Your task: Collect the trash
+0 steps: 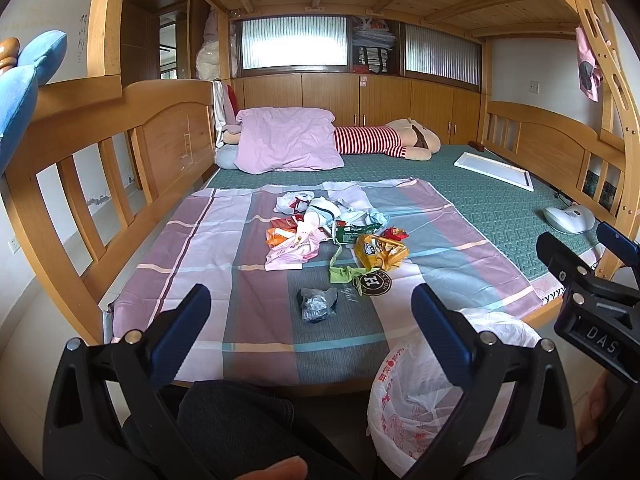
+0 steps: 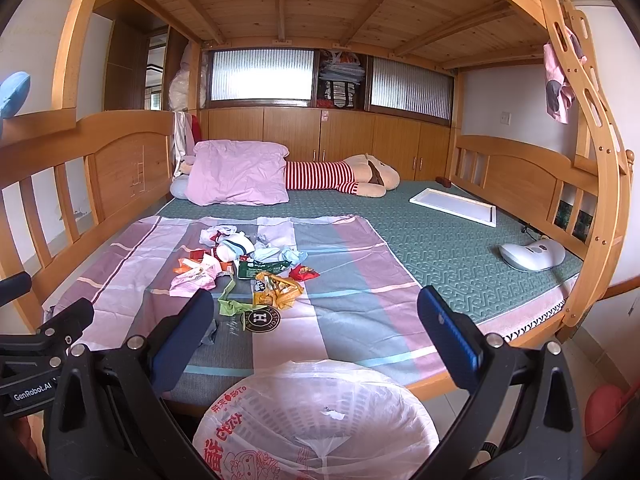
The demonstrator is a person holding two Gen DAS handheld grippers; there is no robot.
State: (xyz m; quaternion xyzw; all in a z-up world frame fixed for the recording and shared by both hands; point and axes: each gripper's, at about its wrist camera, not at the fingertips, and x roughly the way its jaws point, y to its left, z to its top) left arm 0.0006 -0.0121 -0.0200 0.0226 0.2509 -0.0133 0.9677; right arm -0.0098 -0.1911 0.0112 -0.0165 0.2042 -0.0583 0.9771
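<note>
Trash (image 1: 336, 236) sits in a loose heap mid-way up the plaid sheet (image 1: 224, 264) on the lower bunk: crumpled wrappers, an orange-yellow snack bag (image 1: 378, 252), a pink plastic bag (image 1: 290, 254), a green ribbon (image 1: 344, 274) with a round dark tag (image 1: 374, 282), white tissue at the far edge. One dark crumpled wrapper (image 1: 316, 304) lies apart, nearest the bed edge.

Left gripper (image 1: 312, 326) is released, jaws wide, nothing between them. Right gripper (image 2: 316, 330) likewise spread and empty. Bin (image 2: 316, 420), lined with a printed white bag, stands on the floor just below the bed edge, mouth open.

Judgement: nothing collected yet; the first pick is still to come. Start with the dark wrapper: nearest, isolated, shortest carry to the bin. Close on its bulk, not a loose flap. These are light, crinkly pieces; expect slip. Pinching too low could catch the sheet. Leave the pillow (image 1: 288, 140) and striped plush toy (image 1: 384, 140) alone.
</note>
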